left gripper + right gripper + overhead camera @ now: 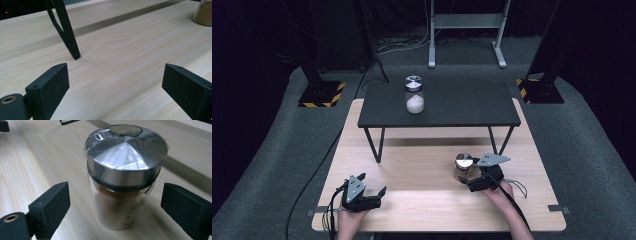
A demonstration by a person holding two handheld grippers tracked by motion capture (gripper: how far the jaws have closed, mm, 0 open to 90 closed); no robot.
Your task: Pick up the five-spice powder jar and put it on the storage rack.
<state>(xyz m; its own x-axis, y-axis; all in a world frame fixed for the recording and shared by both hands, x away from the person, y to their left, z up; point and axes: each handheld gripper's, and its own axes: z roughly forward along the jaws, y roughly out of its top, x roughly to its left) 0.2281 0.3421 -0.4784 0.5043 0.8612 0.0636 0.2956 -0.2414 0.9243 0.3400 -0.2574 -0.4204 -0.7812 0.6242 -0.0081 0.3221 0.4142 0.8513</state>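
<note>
Spice jar (125, 180) upright between the right gripper's (475, 181) parted, untouching jaws; left gripper (373, 196) resting low, jaws apart.

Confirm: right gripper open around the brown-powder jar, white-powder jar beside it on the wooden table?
Not quite. The white-powder jar stands on the black shelf, per the high view. The rest holds: right gripper is open around the brown-powder jar on the wooden table.

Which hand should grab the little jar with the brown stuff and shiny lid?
The right. Its tongs stand open with the jar between the pads, not yet touching. The left tongs sit far off, open over bare table.
</note>
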